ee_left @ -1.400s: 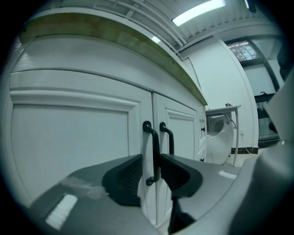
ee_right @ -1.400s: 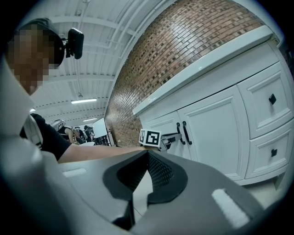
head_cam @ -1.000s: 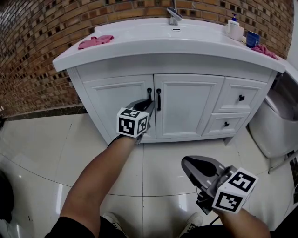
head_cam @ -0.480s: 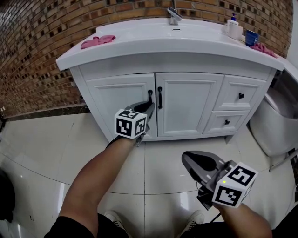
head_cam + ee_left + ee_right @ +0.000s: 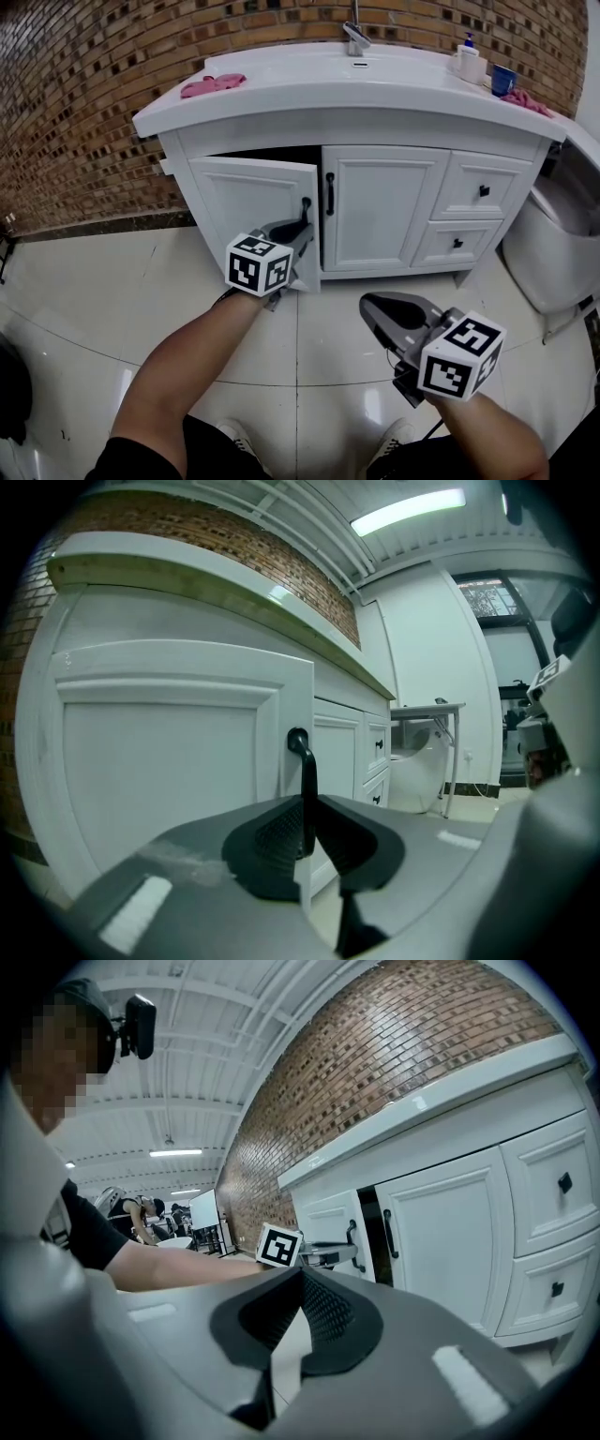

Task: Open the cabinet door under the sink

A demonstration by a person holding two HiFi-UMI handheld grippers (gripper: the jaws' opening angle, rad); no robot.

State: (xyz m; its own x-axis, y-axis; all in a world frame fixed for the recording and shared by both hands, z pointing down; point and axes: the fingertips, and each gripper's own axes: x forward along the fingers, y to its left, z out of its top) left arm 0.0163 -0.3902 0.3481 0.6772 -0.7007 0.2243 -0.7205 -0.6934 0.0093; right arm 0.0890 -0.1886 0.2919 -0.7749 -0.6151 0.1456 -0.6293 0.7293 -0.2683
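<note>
Change since a second ago: the left door (image 5: 246, 195) was flush with the cabinet front; now I see it swung partly out, with a dark gap (image 5: 272, 153) along its top edge, and my left gripper (image 5: 300, 221) has come back towards me with it.
Left gripper: clenched on the door's black handle (image 5: 303, 766); in the left gripper view the bar stands upright between the two pads, pinched on both sides.
Left door: hinged on its far left side, its free edge angled out towards the floor tiles (image 5: 94, 300), clear of the neighbouring door.
Right door (image 5: 386, 202): closed, its own black handle (image 5: 329, 194) untouched.
Right gripper (image 5: 368, 305): held low over the floor, well apart from the cabinet; in the right gripper view its jaw tips meet with nothing between them.
Cabinet (image 5: 178, 155): white, under the sink top (image 5: 281, 94), against a brick wall (image 5: 75, 103).
Drawers: two at the right, upper drawer (image 5: 484, 187) and lower drawer (image 5: 457, 244), both closed.
On the sink top: a pink cloth (image 5: 214, 84) at the left, the faucet (image 5: 354, 37) at the back, a soap bottle (image 5: 468, 58) and a blue cup (image 5: 503, 78) at the right.
</note>
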